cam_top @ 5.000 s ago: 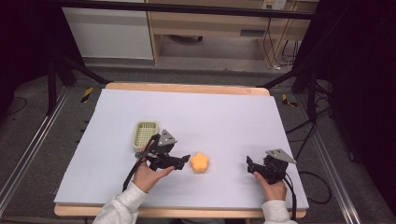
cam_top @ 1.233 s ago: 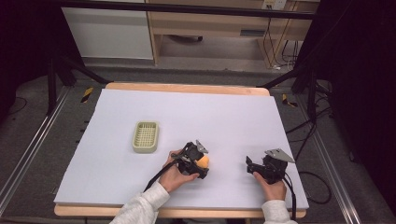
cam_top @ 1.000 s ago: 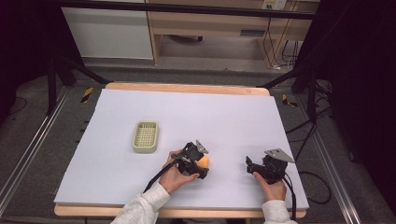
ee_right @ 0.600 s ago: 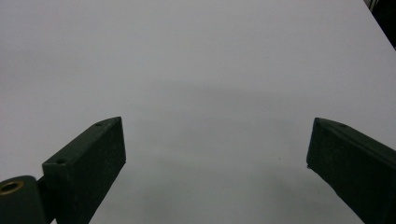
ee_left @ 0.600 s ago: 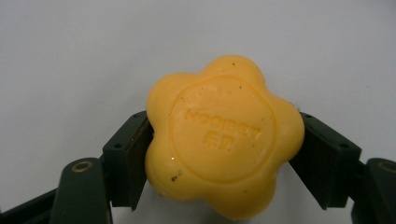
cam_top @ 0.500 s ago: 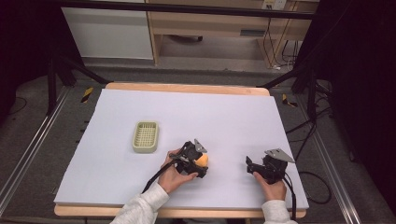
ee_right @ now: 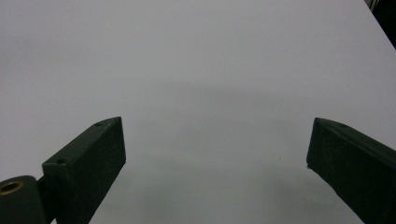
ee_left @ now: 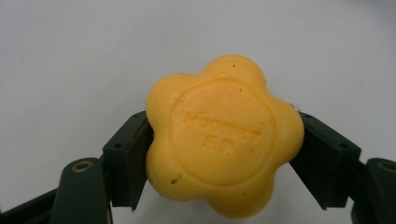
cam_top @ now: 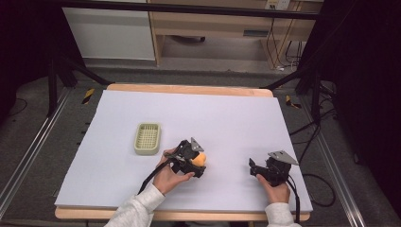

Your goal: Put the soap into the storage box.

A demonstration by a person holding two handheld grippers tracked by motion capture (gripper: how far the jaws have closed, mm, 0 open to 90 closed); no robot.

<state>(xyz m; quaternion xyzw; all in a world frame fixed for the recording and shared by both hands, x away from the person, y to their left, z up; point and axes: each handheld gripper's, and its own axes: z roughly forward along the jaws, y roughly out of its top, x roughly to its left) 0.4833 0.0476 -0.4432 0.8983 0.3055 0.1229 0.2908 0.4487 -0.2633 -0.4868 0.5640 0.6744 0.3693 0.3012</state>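
1. Because the orange flower-shaped soap is gripped only at two opposite sides of its scalloped edge, the contact patches are small. The left gripper has both pads pressed against it, embossed face toward the gripper camera. In the high view the soap sits in the jaws above the white table surface, near the front edge and to the right of the green dish.

2. Slip risk: the soap's surface is judged smooth and possibly waxy. A quick swing or a slackened squeeze could let it rotate about the pad line or drop out forward.

3. Crush risk: a harder squeeze could dent or mark the lobes, since the pads bear on curved edges rather than flat faces.

4. Placement risk: if the ribbed green dish is the destination, its opening looks only slightly larger than the soap. A tilted release could leave the soap resting on the rim.

5. Displacement risk: the dish appears light. A jaw catching its wall during lowering could push it across the table.

6. Right gripper: jaws spread wide with nothing between them, resting near the front right of the table, well apart from the soap. Interference is judged unlikely while it remains there.
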